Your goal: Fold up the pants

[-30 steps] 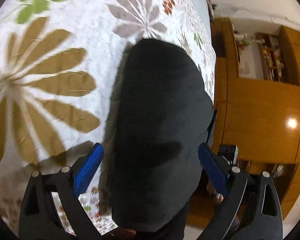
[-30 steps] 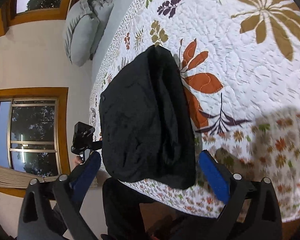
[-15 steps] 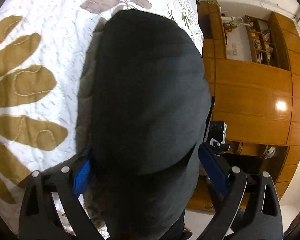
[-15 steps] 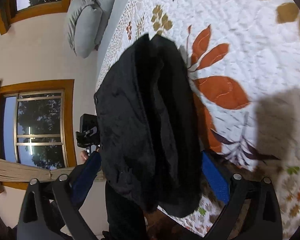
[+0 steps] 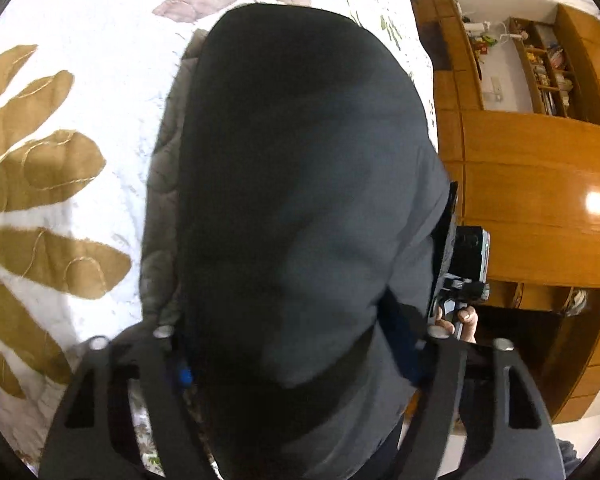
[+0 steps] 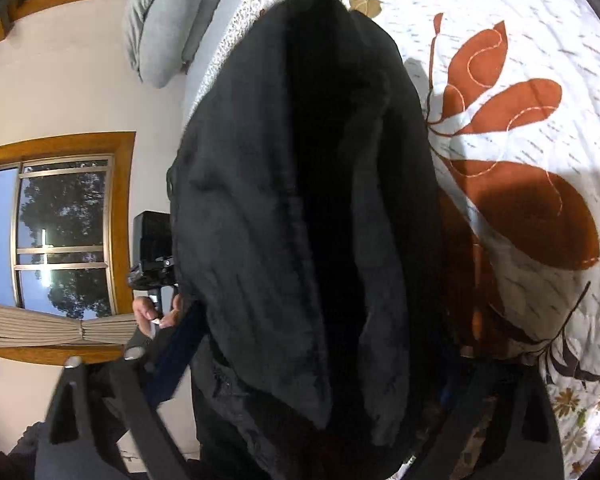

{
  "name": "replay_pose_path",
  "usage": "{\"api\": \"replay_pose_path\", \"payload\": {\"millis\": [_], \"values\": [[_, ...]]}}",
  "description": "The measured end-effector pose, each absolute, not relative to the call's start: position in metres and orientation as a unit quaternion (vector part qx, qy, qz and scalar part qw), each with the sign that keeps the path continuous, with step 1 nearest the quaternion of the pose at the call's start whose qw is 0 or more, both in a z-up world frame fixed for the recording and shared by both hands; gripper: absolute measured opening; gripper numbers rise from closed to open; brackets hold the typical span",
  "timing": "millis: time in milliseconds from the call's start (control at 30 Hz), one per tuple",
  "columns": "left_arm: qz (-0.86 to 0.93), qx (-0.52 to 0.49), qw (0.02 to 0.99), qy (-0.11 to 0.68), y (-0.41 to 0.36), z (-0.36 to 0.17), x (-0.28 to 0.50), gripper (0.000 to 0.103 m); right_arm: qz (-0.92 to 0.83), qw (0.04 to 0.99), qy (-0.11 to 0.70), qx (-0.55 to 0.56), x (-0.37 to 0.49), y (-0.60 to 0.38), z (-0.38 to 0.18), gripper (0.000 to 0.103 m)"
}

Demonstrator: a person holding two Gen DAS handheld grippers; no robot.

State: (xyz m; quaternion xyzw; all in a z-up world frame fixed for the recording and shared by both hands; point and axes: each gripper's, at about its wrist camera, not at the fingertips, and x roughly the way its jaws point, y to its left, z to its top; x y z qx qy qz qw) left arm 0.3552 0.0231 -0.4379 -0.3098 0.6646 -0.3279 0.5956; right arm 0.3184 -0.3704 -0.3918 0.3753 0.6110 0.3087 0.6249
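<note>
Pants (image 5: pixel 300 184), dark and already bundled lengthwise, lie along the bed's near edge, their end drooping past it. The left gripper (image 5: pixel 296 364) and right gripper (image 6: pixel 308 368) each straddle that near end, jaws closing with cloth between them; in these dim, blurred views I cannot tell whether the pads press yet. To do this well, each should bite every layer a little in from the edge, both at the same depth, so the end lifts level and can be carried flat toward the far end without the layers sliding apart. The quilt (image 5: pixel 80 128) beneath is soft and could get pinched with the cloth. A pillow (image 6: pixel 160 20) sits at the bed's far corner, well clear; cabinets (image 5: pixel 532 200) and a window (image 6: pixel 60 236) stand beyond.
</note>
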Motion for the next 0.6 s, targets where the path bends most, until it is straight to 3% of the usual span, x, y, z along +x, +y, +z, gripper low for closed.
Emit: {"api": "replay_pose_path", "payload": {"millis": [100, 200, 333, 600], "values": [[-0.324, -0.318, 0.606, 0.653, 0.027, -0.433, 0.35, 0.051, 0.316, 0.626, 0.605, 0.379, 0.319, -0.368, -0.385, 0.049], [-0.326, -0.325, 0.614, 0.641, 0.03, -0.428, 0.347, 0.041, 0.317, 0.637, 0.598, 0.369, 0.32, -0.364, -0.371, 0.041], [-0.328, -0.323, 0.621, 0.634, 0.032, -0.417, 0.346, 0.035, 0.316, 0.647, 0.593, 0.36, 0.322, -0.357, -0.355, 0.037], [-0.321, -0.318, 0.648, 0.613, 0.062, -0.384, 0.373, 0.033, 0.33, 0.664, 0.581, 0.337, 0.361, -0.324, -0.326, 0.036]]}}
